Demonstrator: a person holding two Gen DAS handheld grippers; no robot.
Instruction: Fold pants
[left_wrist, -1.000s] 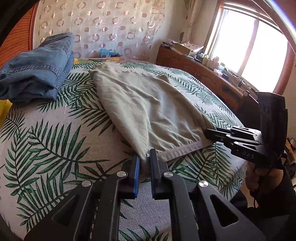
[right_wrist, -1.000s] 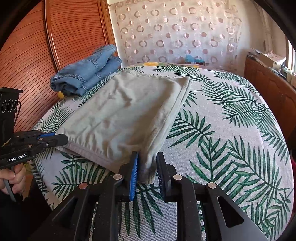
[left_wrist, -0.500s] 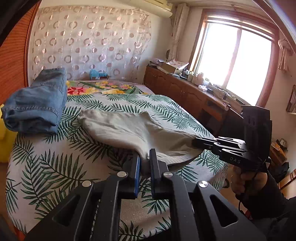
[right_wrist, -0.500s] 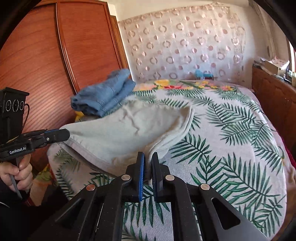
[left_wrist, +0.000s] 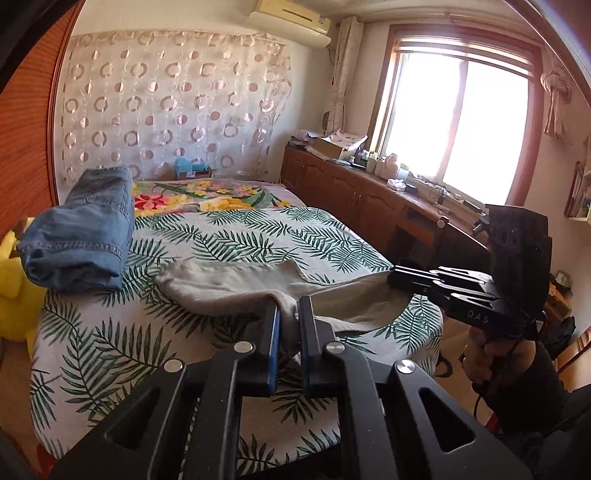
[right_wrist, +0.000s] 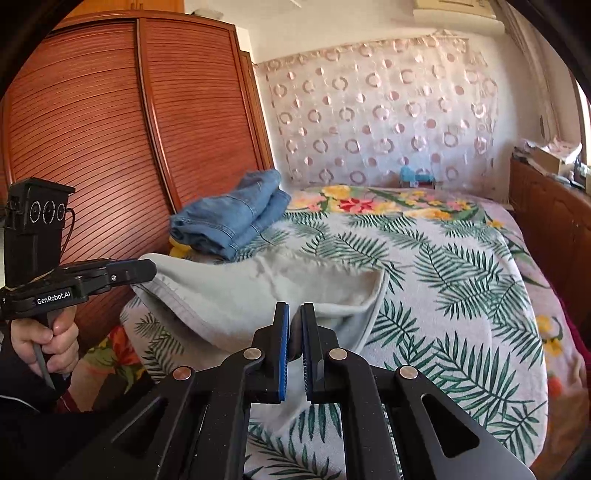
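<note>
Pale grey-green pants (left_wrist: 229, 288) lie on the leaf-print bed, their near end lifted off the cover. My left gripper (left_wrist: 288, 308) is shut on one near corner of the pants. My right gripper (right_wrist: 294, 314) is shut on the other near corner, and it also shows in the left wrist view (left_wrist: 395, 273) at the right. The left gripper shows in the right wrist view (right_wrist: 147, 267) at the left. The pants (right_wrist: 258, 295) sag between the two grippers, and their far end rests on the bed.
Folded blue jeans (left_wrist: 81, 229) lie at the bed's far left, beside a yellow toy (left_wrist: 14, 280). A wooden wardrobe (right_wrist: 110, 147) stands left of the bed. A long wooden cabinet (left_wrist: 369, 199) with clutter runs under the window on the right.
Both grippers have risen and pulled back with the pants' near end, which has lifted off the bed. The right gripper's jaws closed tighter on the cloth.
</note>
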